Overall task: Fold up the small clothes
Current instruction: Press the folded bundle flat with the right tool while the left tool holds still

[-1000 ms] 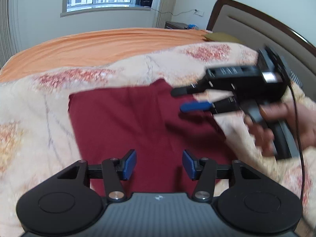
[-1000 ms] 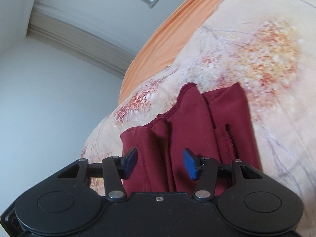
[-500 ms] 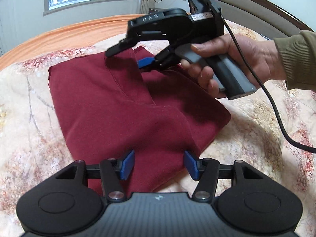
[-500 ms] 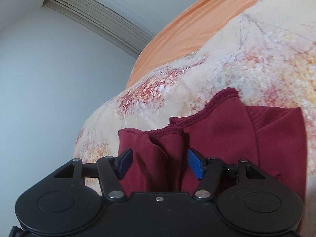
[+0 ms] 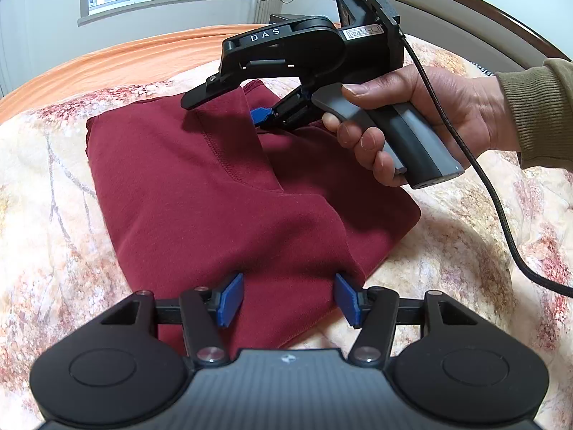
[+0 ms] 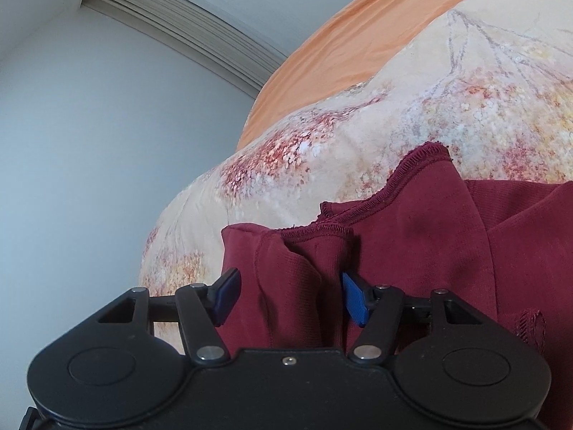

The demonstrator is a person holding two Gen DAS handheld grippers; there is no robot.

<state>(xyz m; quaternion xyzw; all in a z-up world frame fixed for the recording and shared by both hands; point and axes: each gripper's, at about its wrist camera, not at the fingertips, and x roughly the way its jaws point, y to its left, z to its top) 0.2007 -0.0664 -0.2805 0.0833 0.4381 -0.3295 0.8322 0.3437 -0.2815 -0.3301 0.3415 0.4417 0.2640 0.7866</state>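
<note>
both grippers' fingers stand released: left gripper (image 5: 288, 299) and right gripper (image 6: 290, 299) straddle the maroon garment (image 5: 229, 193).

In the left wrist view, the right gripper (image 5: 229, 105) and the hand (image 5: 422, 118) holding it cover the far right part of the maroon garment (image 5: 215, 193), so its collar edge there cannot be followed. The gripper's black cable (image 5: 501, 222) runs off the right edge. The left gripper (image 5: 288, 301) hides the garment's near hem. In the right wrist view, the garment (image 6: 412, 236) is cut off at the right edge, and the gripper body covers its lower folds. The bed's floral blanket (image 6: 394, 122) continues beyond the frame.
</note>
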